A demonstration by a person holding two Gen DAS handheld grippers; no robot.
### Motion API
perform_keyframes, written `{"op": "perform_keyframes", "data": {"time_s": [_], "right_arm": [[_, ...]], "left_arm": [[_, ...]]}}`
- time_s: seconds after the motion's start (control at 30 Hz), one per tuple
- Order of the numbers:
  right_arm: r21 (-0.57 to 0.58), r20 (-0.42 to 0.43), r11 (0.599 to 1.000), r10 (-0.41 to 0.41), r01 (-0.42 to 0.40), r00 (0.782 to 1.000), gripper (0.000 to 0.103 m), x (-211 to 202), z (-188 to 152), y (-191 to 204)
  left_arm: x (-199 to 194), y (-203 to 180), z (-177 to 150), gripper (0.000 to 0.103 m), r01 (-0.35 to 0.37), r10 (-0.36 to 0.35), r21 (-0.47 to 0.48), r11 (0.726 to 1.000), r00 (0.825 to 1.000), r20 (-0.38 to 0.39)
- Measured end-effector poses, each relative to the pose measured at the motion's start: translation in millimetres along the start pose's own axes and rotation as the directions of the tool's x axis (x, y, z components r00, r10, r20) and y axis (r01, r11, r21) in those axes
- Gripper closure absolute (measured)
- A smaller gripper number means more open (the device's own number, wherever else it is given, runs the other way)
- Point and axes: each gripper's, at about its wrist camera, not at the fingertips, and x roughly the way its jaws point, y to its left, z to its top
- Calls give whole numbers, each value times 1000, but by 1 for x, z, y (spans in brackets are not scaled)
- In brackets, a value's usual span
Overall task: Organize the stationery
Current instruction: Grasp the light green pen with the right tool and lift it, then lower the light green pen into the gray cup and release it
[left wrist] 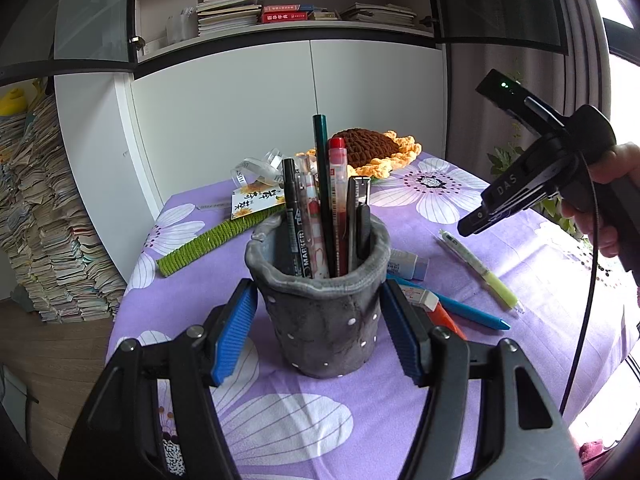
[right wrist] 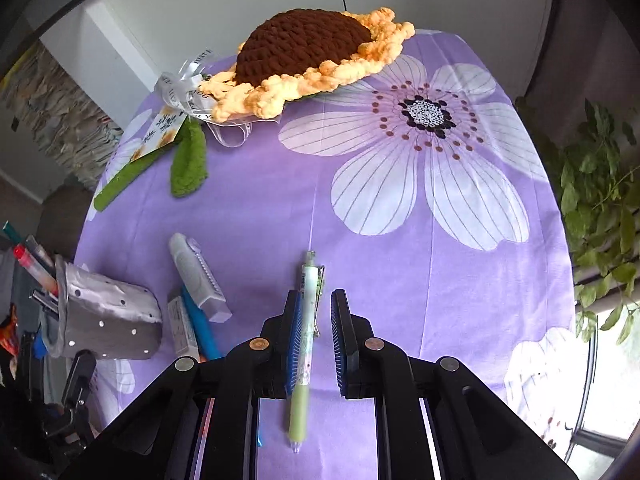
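My left gripper (left wrist: 318,284) is shut on a grey dotted pen holder (left wrist: 324,320), one blue pad against each side. The holder stands upright on the purple flowered cloth (left wrist: 360,420) with several pens and markers in it. A green-and-white pen (left wrist: 482,270) lies loose on the cloth to its right. A hand (left wrist: 616,184) holds my right gripper (left wrist: 466,228) just above that pen's far end, pointing steeply down. In the right wrist view the pen (right wrist: 312,276) shows through the narrow gap of the right gripper (right wrist: 318,296); the pads stand close together and grip nothing.
Beside the holder lie a blue pen (left wrist: 468,310), a white correction tape (right wrist: 196,276), a small eraser (left wrist: 420,296) and an orange item (left wrist: 448,320). A crochet sunflower (right wrist: 304,48) with a green stem (left wrist: 216,240) occupies the far end. A plant (right wrist: 600,200) stands past the right edge.
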Motion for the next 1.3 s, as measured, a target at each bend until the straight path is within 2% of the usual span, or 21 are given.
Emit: {"op": "perform_keyframes", "data": {"time_s": [0.47, 0.5, 0.6, 0.7, 0.77, 0.83, 0.9, 0.97, 1.1, 1.23, 1.3], "right_arm": [[-22, -38, 1000, -22, 21, 999, 89, 24, 8, 7], [-23, -41, 1000, -22, 21, 999, 84, 25, 8, 7], [-21, -45, 1000, -23, 22, 999, 58, 27, 8, 8], [-43, -29, 999, -23, 22, 999, 57, 26, 9, 14], [-77, -20, 996, -45, 43, 999, 59, 29, 12, 21], [-99, -24, 994, -46, 44, 999, 89, 32, 14, 26], [-109, -25, 993, -54, 51, 998, 89, 34, 15, 30], [-123, 12, 991, -58, 59, 998, 89, 27, 14, 36], [-134, 105, 991, 40, -26, 994, 89, -13, 11, 49], [-214, 230, 974, 117, -67, 966, 93, -67, 0, 77], [-256, 297, 963, 164, -88, 941, 93, -94, -7, 92]], "left_arm": [[-1, 0, 0, 40, -4, 4, 11, 1000, 1000, -2], [0, 1, 1, 40, -3, 3, 10, 1000, 1000, -3], [0, 2, 1, 40, 2, -2, 4, 1000, 1000, -7], [1, 1, 1, 41, 1, -1, 5, 1000, 1000, -10], [1, 1, 1, 41, 1, -1, 6, 1000, 1000, -9], [1, 1, 1, 41, 1, -1, 6, 1000, 1000, -9], [1, 1, 1, 41, 2, -2, 6, 1000, 1000, -9], [1, 1, 1, 41, 1, -1, 7, 1000, 1000, -9], [2, 0, 1, 41, 3, -3, 6, 1000, 1000, -15], [4, -1, 0, 41, -2, 2, 10, 1000, 1000, -18], [3, 0, 0, 41, 1, -1, 2, 1000, 1000, -17]]}}
